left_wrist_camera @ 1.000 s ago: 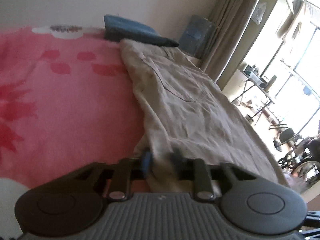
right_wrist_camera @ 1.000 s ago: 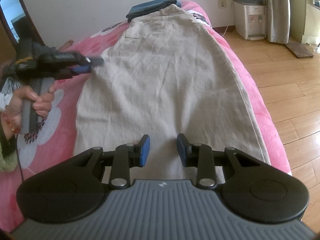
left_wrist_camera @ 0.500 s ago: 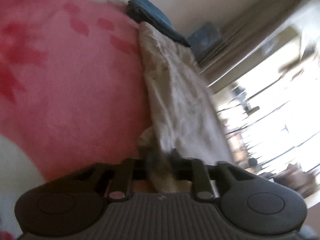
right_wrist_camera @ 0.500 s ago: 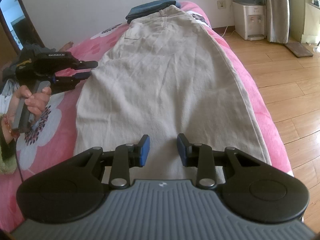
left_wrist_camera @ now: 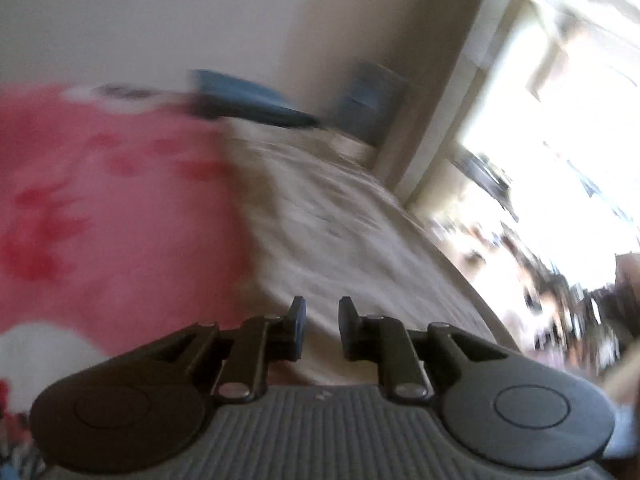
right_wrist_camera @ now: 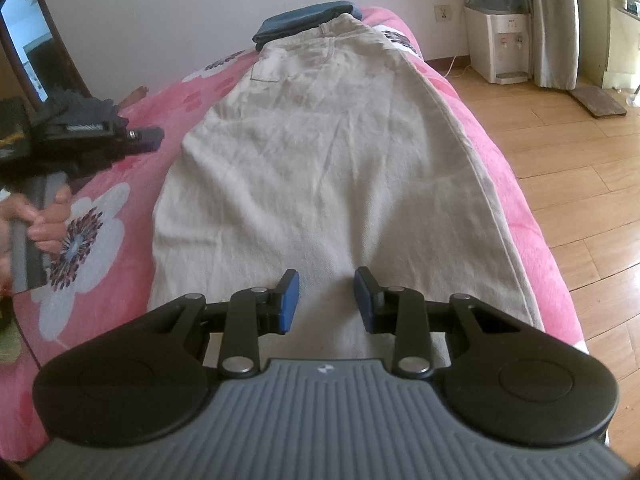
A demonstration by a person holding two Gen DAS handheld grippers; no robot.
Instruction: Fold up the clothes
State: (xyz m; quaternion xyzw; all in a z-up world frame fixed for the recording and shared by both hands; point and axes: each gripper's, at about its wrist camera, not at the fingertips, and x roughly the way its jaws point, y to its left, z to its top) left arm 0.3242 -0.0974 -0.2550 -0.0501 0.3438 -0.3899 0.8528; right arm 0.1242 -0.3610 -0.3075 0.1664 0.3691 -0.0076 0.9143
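Pink floral bedspread covers the bed. On it, laid flat lengthwise, the beige trousers: waistband at the far end, touching a folded dark blue garment, hems at the near end under the right gripper. They fill the right half of the bed, right edge near the drop to the wood floor.

Cloth looks like heavy cotton or denim w/ thick seams, so prob. soft but w/ some body: it'll drape and sag, won't slip much, nothing fragile. Best hold, I'd say: both hem corners, or hem plus side seam, where the layers are thickest.

Right gripper hovers over the hem, fingers spread, nothing between them. Left gripper off the cloth's left edge, view v. blurred; jaws opening, narrow gap, no fabric in it. A hand grips its handle.
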